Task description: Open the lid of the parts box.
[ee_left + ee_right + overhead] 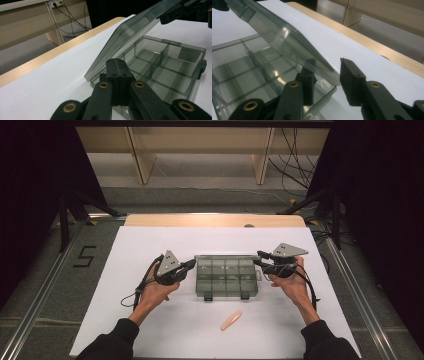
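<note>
Lid-opening step: smoky clear plastic compartment box [227, 276] sits mid-table; left gripper [116, 75], jaws shut, braces its nine o'clock end; right gripper [328, 82], jaws part-open astride the lid [287, 42] edge, should next swing it toward twelve o'clock

A lab: black curtains [30, 195], floor cables [295, 155], taped marker 5 [85, 256].

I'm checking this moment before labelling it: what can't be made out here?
- Box contents: too small in the high view; the tilted, glaring lid covers part of the compartments in the gripper views.
- Whether the right gripper presses the lid: one jaw is seen through the plastic.
- Pink object near the table's front: too small to identify.
</note>
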The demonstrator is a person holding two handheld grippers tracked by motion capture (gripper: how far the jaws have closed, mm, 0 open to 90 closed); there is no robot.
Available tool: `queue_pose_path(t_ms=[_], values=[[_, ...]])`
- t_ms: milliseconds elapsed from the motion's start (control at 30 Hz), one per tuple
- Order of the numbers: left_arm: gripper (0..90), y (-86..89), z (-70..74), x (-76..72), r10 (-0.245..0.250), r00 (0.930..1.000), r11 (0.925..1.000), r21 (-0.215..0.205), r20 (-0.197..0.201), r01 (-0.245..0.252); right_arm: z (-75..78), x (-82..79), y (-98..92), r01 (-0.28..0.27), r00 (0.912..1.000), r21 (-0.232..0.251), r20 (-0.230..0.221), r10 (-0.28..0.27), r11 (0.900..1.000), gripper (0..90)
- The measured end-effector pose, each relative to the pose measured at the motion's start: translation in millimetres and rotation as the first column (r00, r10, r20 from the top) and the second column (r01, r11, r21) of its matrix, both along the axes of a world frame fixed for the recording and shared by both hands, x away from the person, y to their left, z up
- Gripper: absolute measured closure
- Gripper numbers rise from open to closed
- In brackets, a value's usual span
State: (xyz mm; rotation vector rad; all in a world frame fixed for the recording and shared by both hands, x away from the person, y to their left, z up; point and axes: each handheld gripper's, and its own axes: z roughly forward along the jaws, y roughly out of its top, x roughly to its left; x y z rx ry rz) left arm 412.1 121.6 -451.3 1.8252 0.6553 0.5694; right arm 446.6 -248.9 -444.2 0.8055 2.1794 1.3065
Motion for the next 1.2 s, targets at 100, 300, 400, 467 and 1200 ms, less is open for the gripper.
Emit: queue_pose_path(t_ms=[100,300,400,467,1200], values=[[89.8,-0.9,-0.5,-0.3,-0.003,1.0000,1.0000,-0.005,-0.003,0.003,0.6,-0.6,1.1,0.013,0.9999,-0.005,0.010,-0.013,1.000,70.3],[80.9,-6.5,-4.5,-2.0,-0.016,0.9980,0.9998,-0.010,-0.061,0.015,2.1,-1.4,0.5,0.034,0.9994,0.003,-0.010,-0.034,0.999,73.5],[74.7,-11.7,-7.9,-3.2,-0.011,0.9926,0.9996,0.025,-0.121,0.014,3.1,-1.9,1.3,0.053,0.9982,0.014,-0.029,-0.053,0.998,74.7],[70.8,-13.6,-9.5,-3.3,-0.002,0.9883,0.9990,0.044,-0.152,0.009,3.6,-1.9,1.7,0.063,0.9975,0.016,-0.032,-0.062,0.998,75.3],[59.9,-27.5,-23.9,-7.5,0.117,0.9287,0.9810,0.187,-0.352,-0.053,11.8,4.0,8.3,0.164,0.9851,0.009,-0.054,-0.163,0.986,82.2]])
